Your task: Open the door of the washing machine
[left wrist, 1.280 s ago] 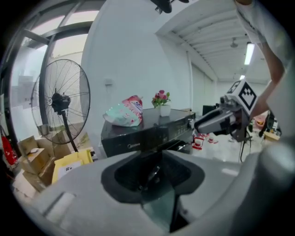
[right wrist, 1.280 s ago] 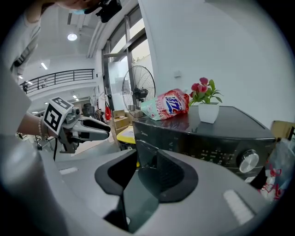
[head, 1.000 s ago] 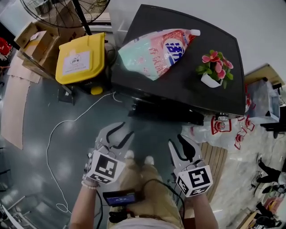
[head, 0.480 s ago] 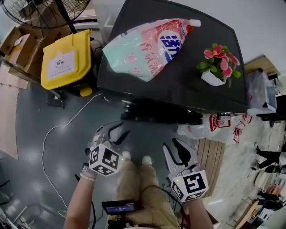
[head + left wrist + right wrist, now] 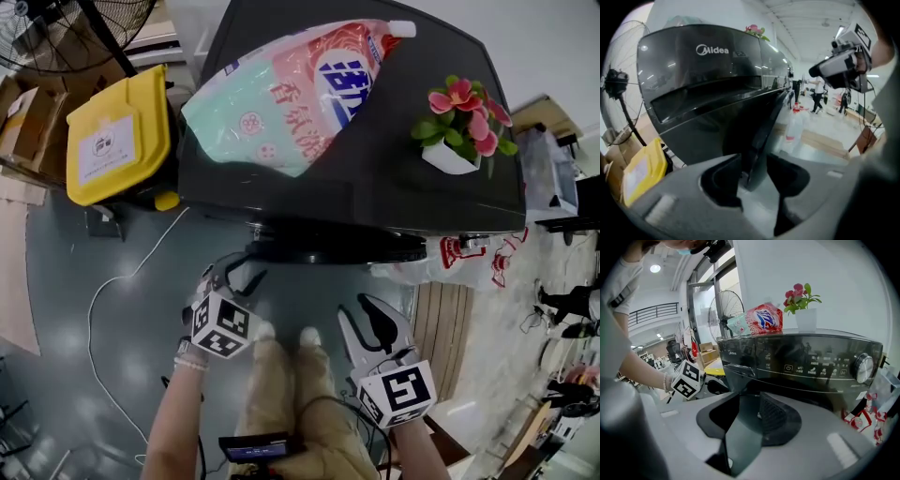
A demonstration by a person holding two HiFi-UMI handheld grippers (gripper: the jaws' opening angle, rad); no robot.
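The black washing machine [image 5: 375, 178] stands in front of me, and its round door [image 5: 328, 247] bulges out of the front. My left gripper [image 5: 236, 272] hangs low just before the door's left side, with its jaws opening. In the left gripper view the door's dark rim [image 5: 761, 126] runs down into the gap of the left gripper [image 5: 753, 161], and the pads do not press on it. My right gripper [image 5: 367, 314] is open and empty, a little back from the door's right side. Past the right gripper [image 5: 749, 401], the right gripper view shows the control panel [image 5: 811, 364].
A detergent pouch [image 5: 281, 94] and potted flowers [image 5: 464, 122] lie on the machine's top. A yellow bin [image 5: 112, 136] and a fan [image 5: 75, 19] stand to the left. A white cable [image 5: 112, 300] trails on the floor. Plastic bags [image 5: 459, 262] and a wooden pallet [image 5: 445, 328] are at right.
My left gripper has sunk and drawn nearer to the door's front. The right gripper has dropped a little. The machine now fills more of the head view.
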